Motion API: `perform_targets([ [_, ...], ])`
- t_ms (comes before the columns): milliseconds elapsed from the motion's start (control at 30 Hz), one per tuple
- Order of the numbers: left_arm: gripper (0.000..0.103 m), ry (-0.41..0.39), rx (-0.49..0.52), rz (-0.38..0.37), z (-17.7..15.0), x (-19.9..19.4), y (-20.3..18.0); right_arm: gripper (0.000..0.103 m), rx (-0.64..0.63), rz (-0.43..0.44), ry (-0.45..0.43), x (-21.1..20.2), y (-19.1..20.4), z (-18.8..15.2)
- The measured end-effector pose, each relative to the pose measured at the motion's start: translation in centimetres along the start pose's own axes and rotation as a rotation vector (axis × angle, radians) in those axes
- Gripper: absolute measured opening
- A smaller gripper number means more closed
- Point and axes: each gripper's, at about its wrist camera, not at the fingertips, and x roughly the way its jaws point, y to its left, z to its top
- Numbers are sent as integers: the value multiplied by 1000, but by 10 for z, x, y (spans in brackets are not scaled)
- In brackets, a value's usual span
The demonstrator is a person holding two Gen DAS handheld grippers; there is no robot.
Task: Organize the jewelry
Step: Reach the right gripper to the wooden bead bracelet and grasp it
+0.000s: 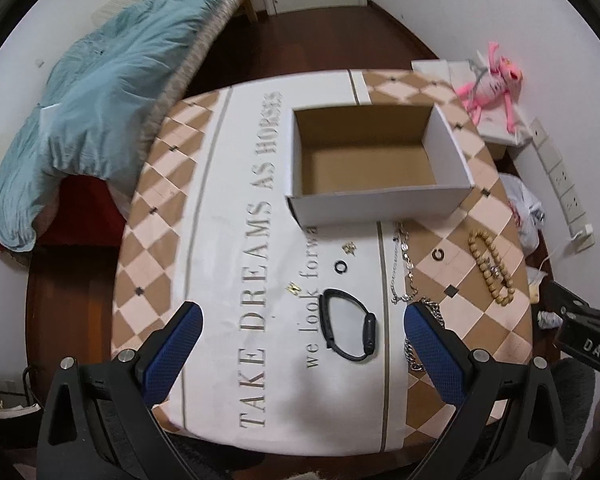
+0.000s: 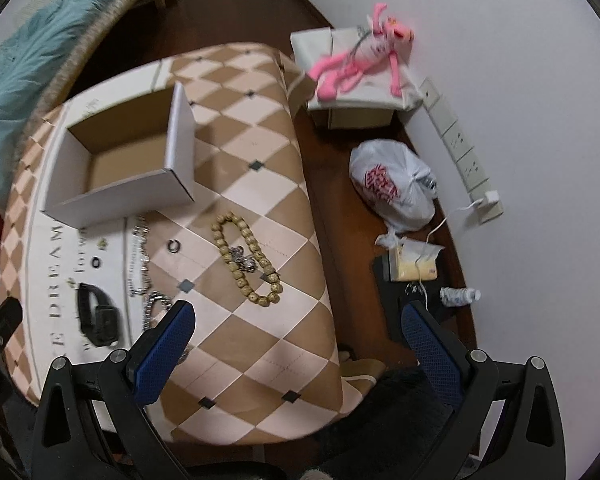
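I see my left gripper [image 1: 300,320] with its blue jaws spread wide and nothing between them, hanging above the near part of the table [image 1: 228,240]. A black watch [image 1: 348,330] lies just beyond those jaws on the white printed cloth, with a small gold earring [image 1: 293,289] to its left and a black ring [image 1: 341,268] a little farther off. My right gripper [image 2: 296,320] is likewise wide apart and holds nothing, hovering over the table's near right edge. A silver chain [image 2: 142,264] lies to the left of its left finger, and a wooden bead bracelet [image 2: 246,258] sits farther out on the checkered cloth, a second black ring [image 2: 173,245] beside it. At the far side stands an open cardboard box [image 1: 374,204], with nothing inside. Off the table to the right, a pink plush toy [image 2: 364,60] rests on a white box by the wall.
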Motion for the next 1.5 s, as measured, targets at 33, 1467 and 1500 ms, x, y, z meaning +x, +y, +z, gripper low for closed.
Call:
perform_targets([
  [33,103,8,3,3,-1,5,-3,103,3,5,10,7,0,1],
  [1467,68,206,44,-230,-43,88,-65,1,190,350,182,73,-26,-31],
  [1500,67,197,63,-214,-43,86,-69,1,191,346,179,72,-27,-30],
])
